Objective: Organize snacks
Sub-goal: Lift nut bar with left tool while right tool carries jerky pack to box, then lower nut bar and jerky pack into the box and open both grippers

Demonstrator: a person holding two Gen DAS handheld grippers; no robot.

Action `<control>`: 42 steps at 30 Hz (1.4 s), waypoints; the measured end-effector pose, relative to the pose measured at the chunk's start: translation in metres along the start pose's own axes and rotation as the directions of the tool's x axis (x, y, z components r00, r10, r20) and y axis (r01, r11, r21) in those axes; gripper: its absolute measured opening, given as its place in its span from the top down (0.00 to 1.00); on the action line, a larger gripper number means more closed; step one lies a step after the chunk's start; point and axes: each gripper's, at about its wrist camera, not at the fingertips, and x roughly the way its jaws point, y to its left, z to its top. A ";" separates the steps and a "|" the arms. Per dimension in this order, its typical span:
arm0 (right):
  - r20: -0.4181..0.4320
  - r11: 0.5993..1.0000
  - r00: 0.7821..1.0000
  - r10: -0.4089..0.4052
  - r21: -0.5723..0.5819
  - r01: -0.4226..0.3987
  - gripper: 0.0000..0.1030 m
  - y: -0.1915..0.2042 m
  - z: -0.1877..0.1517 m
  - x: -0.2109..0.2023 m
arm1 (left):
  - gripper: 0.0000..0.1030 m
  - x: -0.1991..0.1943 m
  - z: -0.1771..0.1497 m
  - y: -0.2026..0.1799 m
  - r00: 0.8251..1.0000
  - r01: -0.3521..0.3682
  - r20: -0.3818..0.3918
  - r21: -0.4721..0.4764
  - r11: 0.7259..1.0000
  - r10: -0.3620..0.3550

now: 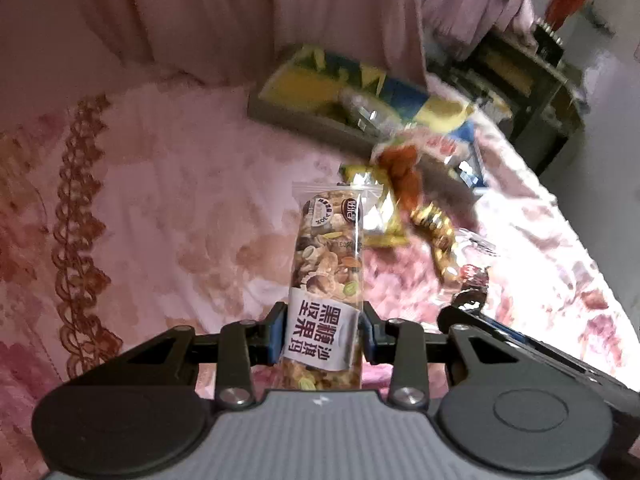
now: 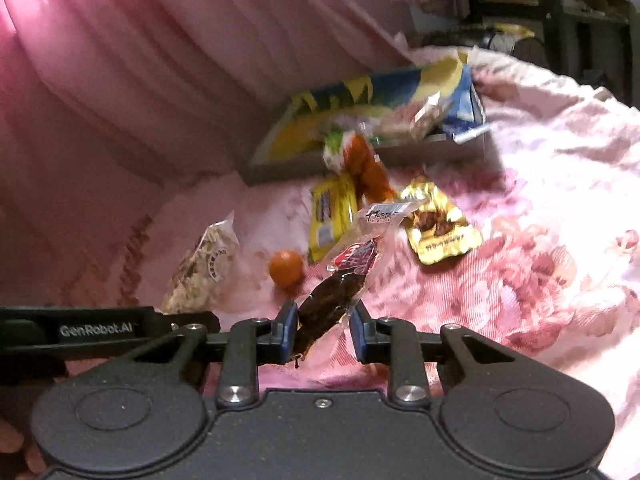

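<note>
My left gripper (image 1: 322, 334) is shut on a long clear nut-bar packet (image 1: 326, 280) with a white label, held above the pink bedspread. It also shows in the right wrist view (image 2: 200, 272), at the left. My right gripper (image 2: 323, 332) is shut on a dark sausage packet (image 2: 340, 284) with a red label, which sticks up between the jaws. Ahead lie a yellow packet (image 2: 332, 216), a gold packet (image 2: 440, 232), a small orange (image 2: 286, 268) and an orange-filled bag (image 2: 360, 164). A grey box (image 2: 360, 120) with blue-yellow bags stands at the back.
Pink curtains (image 2: 140, 80) hang behind the bed on the left. A dark shelf unit (image 1: 532, 92) stands beyond the bed's far right corner. The bed edge (image 1: 580, 248) drops off on the right. The flowered bedspread (image 1: 160, 200) spreads left.
</note>
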 end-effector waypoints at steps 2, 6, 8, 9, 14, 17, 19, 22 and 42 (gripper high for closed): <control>0.041 1.000 0.999 0.019 -0.001 -0.019 0.71 -0.001 0.007 -0.012 | 0.61 -0.011 0.007 -0.004 0.999 0.003 0.039 -0.002 1.000 -0.003; 0.124 0.999 0.991 0.043 -0.016 -0.041 0.71 -0.006 0.028 -0.028 | 0.61 -0.028 0.032 -0.018 0.992 -0.007 0.128 0.025 1.000 0.004; 0.149 0.998 0.987 0.055 -0.019 -0.053 0.71 -0.010 0.042 -0.031 | 0.61 -0.032 0.048 -0.025 0.988 -0.007 0.154 0.022 1.000 0.004; 0.162 0.998 0.985 0.060 -0.028 -0.056 0.71 -0.012 0.050 -0.031 | 0.61 -0.033 0.056 -0.029 0.987 -0.007 0.162 0.023 1.000 0.003; 0.227 0.996 0.971 0.079 -0.067 -0.065 0.71 -0.027 0.092 -0.028 | 0.61 -0.022 0.097 -0.053 0.979 -0.010 0.202 0.037 0.999 0.002; 0.244 0.995 0.966 0.085 -0.067 -0.071 0.71 -0.041 0.118 -0.016 | 0.61 -0.006 0.120 -0.067 0.978 -0.005 0.208 0.038 0.999 -0.003; 0.260 0.995 0.962 0.086 -0.070 -0.070 0.71 -0.049 0.135 -0.006 | 0.61 0.010 0.136 -0.077 0.979 -0.001 0.205 0.039 0.999 -0.007; 0.283 0.995 0.955 0.089 -0.064 -0.074 0.71 -0.066 0.159 0.015 | 0.61 0.035 0.157 -0.089 0.980 -0.003 0.200 0.049 0.999 -0.007; 0.182 0.998 0.983 0.024 0.056 -0.034 0.71 -0.129 0.210 0.165 | 0.61 0.224 0.237 -0.117 0.996 -0.082 0.028 0.035 0.996 0.081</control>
